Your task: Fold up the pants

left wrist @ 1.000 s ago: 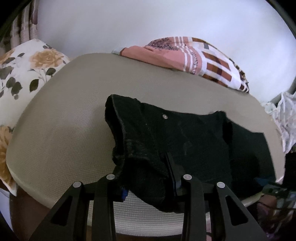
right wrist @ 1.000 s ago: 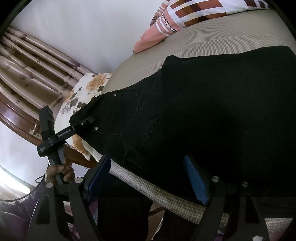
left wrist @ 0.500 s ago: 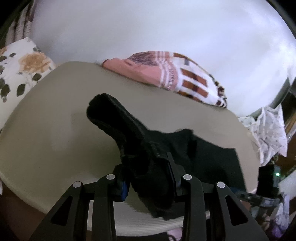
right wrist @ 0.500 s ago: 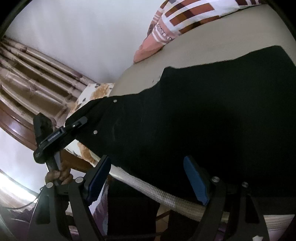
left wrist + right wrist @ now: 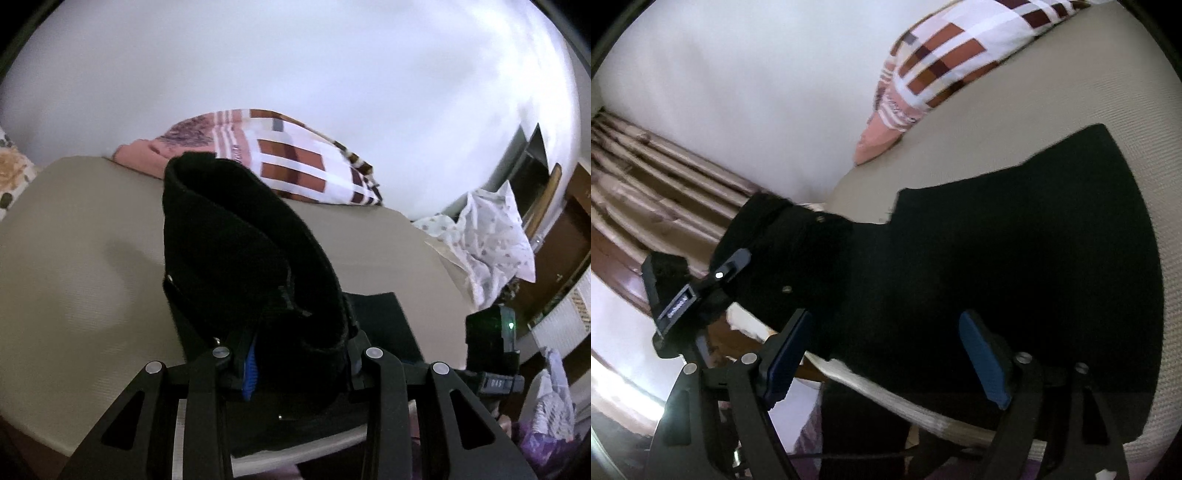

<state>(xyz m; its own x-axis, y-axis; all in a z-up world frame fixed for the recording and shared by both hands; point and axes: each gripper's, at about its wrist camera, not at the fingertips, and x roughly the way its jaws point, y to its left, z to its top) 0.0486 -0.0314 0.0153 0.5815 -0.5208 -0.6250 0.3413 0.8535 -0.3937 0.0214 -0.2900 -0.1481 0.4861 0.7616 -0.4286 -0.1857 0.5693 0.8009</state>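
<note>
Black pants (image 5: 1015, 258) lie on a beige mattress (image 5: 1100, 96), their near edge hanging over its front. My left gripper (image 5: 299, 354) is shut on the waistband end of the pants (image 5: 243, 254) and holds it lifted above the mattress (image 5: 74, 258), the cloth standing up in a curl. In the right wrist view the left gripper (image 5: 727, 269) shows at the left, clamped on that end. My right gripper (image 5: 886, 358) is open, its blue pads either side of the pants' near edge, touching nothing.
A pink, white and brown checked blanket (image 5: 288, 162) lies at the far edge by the white wall. A floral pillow (image 5: 11, 173) is at the left. White patterned cloth (image 5: 491, 236) is heaped at the right. Curtains (image 5: 657, 177) hang at the left.
My left gripper has lifted the waistband end up off the mattress and carried it rightward, over the rest of the pants. My right gripper stays open and has hardly moved.
</note>
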